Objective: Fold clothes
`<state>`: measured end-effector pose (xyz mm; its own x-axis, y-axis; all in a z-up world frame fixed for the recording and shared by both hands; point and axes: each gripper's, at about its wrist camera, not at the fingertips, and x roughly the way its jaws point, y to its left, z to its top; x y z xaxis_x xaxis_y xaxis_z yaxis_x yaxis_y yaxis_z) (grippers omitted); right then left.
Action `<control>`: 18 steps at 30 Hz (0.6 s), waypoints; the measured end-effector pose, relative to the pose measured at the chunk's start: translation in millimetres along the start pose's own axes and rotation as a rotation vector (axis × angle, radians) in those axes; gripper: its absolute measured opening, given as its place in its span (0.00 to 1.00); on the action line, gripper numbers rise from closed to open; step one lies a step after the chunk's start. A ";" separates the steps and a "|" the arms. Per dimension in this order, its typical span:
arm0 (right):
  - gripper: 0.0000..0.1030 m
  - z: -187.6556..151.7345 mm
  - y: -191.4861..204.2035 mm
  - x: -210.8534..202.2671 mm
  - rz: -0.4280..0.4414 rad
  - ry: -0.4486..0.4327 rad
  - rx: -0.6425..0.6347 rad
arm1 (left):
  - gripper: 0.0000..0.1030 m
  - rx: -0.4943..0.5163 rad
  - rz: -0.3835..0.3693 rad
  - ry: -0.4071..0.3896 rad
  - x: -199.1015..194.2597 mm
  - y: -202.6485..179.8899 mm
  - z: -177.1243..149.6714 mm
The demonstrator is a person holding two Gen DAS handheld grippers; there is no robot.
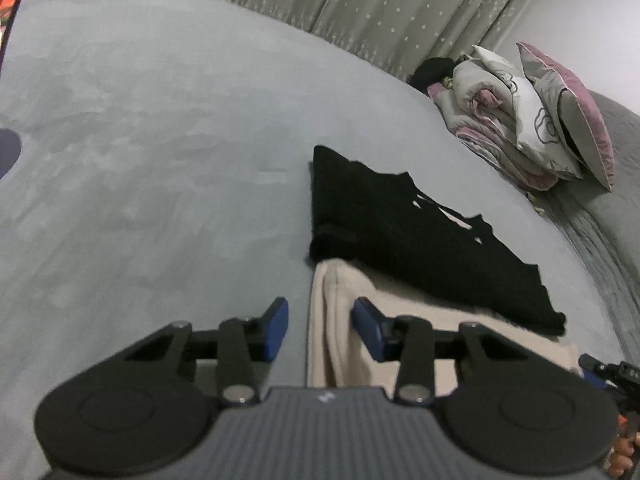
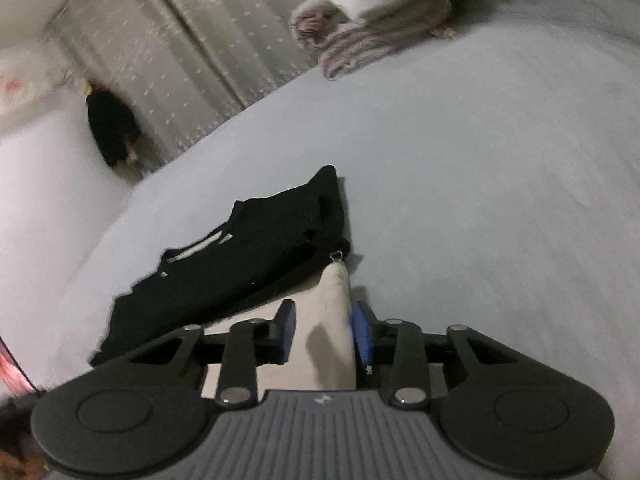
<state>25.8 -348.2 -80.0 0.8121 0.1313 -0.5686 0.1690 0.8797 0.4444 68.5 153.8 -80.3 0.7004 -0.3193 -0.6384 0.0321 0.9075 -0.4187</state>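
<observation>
A cream garment (image 1: 400,320) lies folded flat on the grey bed (image 1: 160,160), its long axis running away from both cameras, far end tucked under a folded black garment (image 1: 400,232). The left gripper (image 1: 320,326) and right gripper (image 2: 322,330) are both spread, straddling its near fold edges.

One black garment (image 1: 404,236), one beige garment (image 1: 340,320), two pillows (image 1: 560,108).

bedroom | bed (image 1: 160,120) | pillows (image 1: 560,120) | starred curtains (image 1: 380,4)
</observation>
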 end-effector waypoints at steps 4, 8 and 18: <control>0.09 -6.1 3.3 10.9 -0.031 -0.037 -0.078 | 0.11 0.028 0.001 -0.033 3.9 -4.1 -5.9; 0.09 -6.4 3.8 5.2 -0.024 -0.112 -0.111 | 0.10 0.064 0.002 -0.137 -10.6 -10.8 -17.1; 0.10 -6.0 -2.9 19.1 -0.078 -0.069 -0.161 | 0.23 0.140 0.103 -0.123 -1.8 -15.9 -26.4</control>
<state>37.5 -345.5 -96.3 0.8372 0.0327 -0.5460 0.1460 0.9486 0.2808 47.9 132.7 -89.5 0.7868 -0.1949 -0.5856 0.0488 0.9655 -0.2557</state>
